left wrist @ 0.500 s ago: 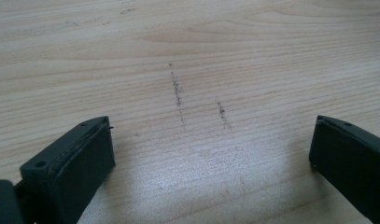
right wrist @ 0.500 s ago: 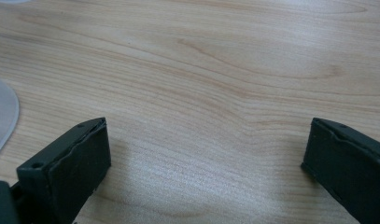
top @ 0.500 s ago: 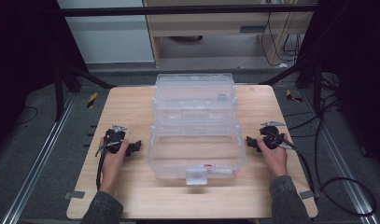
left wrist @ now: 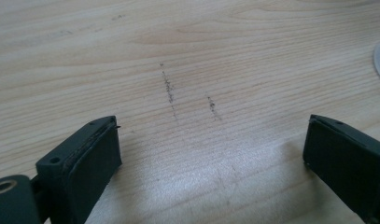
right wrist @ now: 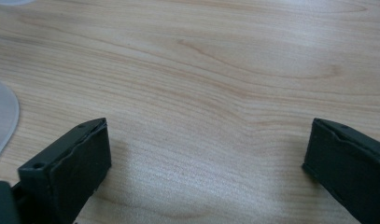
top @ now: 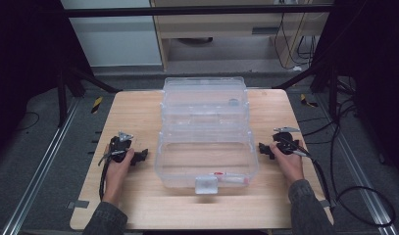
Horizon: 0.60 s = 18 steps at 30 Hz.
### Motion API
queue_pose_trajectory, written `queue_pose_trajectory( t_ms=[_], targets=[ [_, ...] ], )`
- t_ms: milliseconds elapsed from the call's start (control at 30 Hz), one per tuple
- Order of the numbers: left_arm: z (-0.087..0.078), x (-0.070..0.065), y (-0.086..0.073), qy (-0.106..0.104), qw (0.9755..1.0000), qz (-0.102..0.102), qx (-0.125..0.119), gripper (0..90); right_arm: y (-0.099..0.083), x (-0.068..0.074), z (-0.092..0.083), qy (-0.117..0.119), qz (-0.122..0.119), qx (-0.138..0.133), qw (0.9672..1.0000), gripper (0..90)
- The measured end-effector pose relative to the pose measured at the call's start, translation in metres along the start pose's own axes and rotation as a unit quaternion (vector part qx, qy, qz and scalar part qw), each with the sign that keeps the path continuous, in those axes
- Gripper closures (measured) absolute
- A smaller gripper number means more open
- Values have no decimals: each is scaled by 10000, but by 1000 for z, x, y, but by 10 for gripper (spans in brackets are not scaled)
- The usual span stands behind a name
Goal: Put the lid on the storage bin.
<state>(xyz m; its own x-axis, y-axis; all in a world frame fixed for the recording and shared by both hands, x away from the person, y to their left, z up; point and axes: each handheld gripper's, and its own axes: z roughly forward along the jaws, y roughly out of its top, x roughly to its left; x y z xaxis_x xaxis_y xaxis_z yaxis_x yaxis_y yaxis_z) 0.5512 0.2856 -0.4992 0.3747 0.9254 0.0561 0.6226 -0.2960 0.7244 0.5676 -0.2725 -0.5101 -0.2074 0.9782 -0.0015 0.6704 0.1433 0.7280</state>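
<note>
left hand-held gripper (top: 141,155): wide, empty | right hand-held gripper (top: 262,149): wide, empty | clear box (top: 205,132): label unreadable

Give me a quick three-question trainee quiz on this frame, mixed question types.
1. True or false: the left tongs are shut on the clear plastic box.
2. Multiple choice: what lies between the jaws of the right tongs? A) the box latch B) bare wooden table C) a cable
3. Short answer: where on the box is the white latch, seen from above?

Key
1. False. Its jaws stand wide apart with nothing between them, beside the box.
2. B. The wooden table alone shows there.
3. On the front wall nearest the person, about midway along it.
</note>
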Motion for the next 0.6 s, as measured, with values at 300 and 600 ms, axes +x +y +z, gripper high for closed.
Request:
queue_pose_trajectory(
  t_ms=[300, 600],
  targets=[
    [-99, -12, 24, -32, 9939, 825, -734, 36, 38, 8, -126, -581, -1471, -591, 9856, 110],
    [-145, -47, 56, -846, 9827, 1349, -943, 35, 98, 35, -199, -321, -2514, -611, 9654, 129]
  ],
)
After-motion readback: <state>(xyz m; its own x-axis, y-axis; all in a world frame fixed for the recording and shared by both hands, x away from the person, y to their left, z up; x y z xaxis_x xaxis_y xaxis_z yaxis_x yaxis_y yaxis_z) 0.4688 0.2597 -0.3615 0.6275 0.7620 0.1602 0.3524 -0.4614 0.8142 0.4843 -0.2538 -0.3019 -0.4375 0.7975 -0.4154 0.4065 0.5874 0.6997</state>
